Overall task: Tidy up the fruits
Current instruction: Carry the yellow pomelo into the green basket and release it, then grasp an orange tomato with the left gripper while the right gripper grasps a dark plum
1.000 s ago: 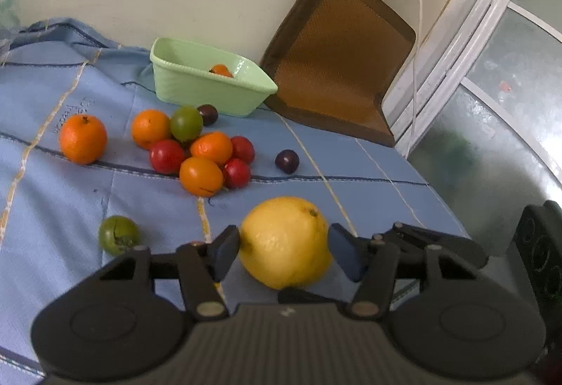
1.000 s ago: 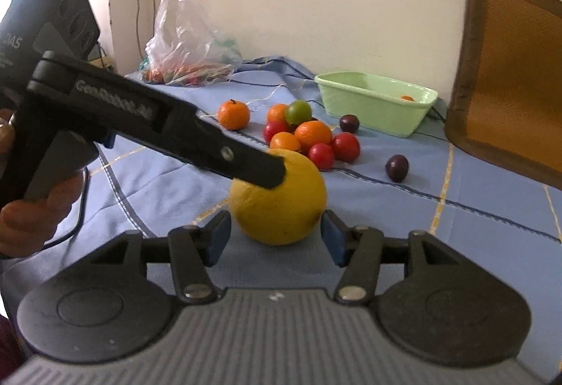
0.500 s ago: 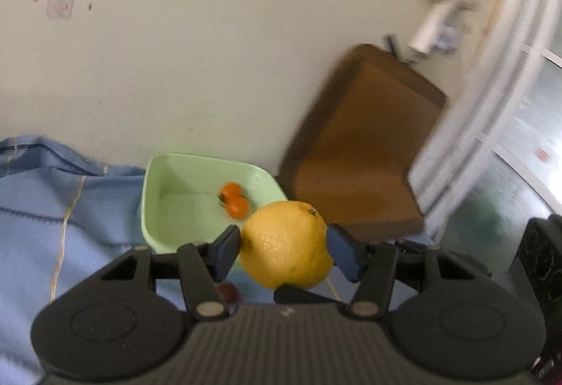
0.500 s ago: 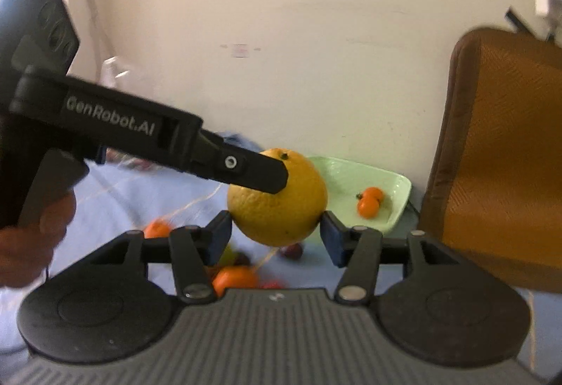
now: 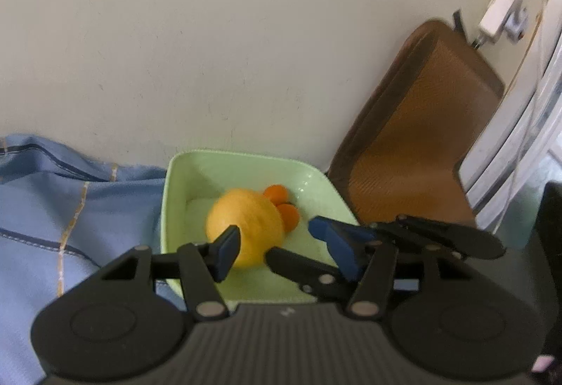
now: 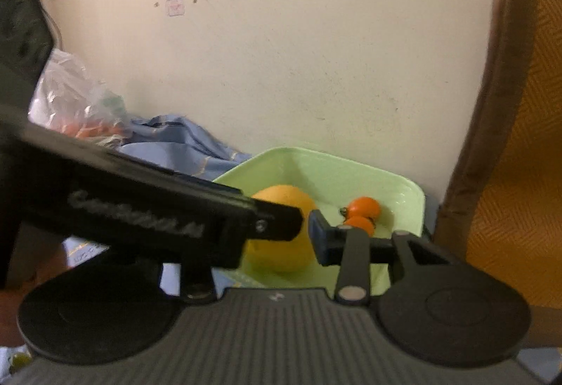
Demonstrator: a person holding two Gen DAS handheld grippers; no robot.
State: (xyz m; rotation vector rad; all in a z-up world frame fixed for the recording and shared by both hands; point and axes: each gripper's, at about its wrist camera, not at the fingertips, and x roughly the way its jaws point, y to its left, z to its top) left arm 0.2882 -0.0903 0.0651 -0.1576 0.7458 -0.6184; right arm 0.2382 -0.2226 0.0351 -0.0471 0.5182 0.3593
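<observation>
Big yellow citrus [image 5: 246,227] sits in the pale green tub [image 5: 316,179] at the far edge of the blue cloth [image 5: 70,202], against the wall, just left of two small orange fruits [image 5: 282,204]. Looks heavy for its size, firm, with a rind that should give decent friction; round, so take it across the widest middle, or two tools on opposite sides. Colour: uniform yellow-orange, blurred here, no visible damage. Left gripper [image 5: 274,244]: pads apart, the citrus lies beyond and below them, right pad clearly off it, so not clamped. Right gripper [image 6: 281,234]: jaws closing, its right pad beside the fruit; left pad hidden behind the other tool, no grip evident. The small ones look soft and crushable.
</observation>
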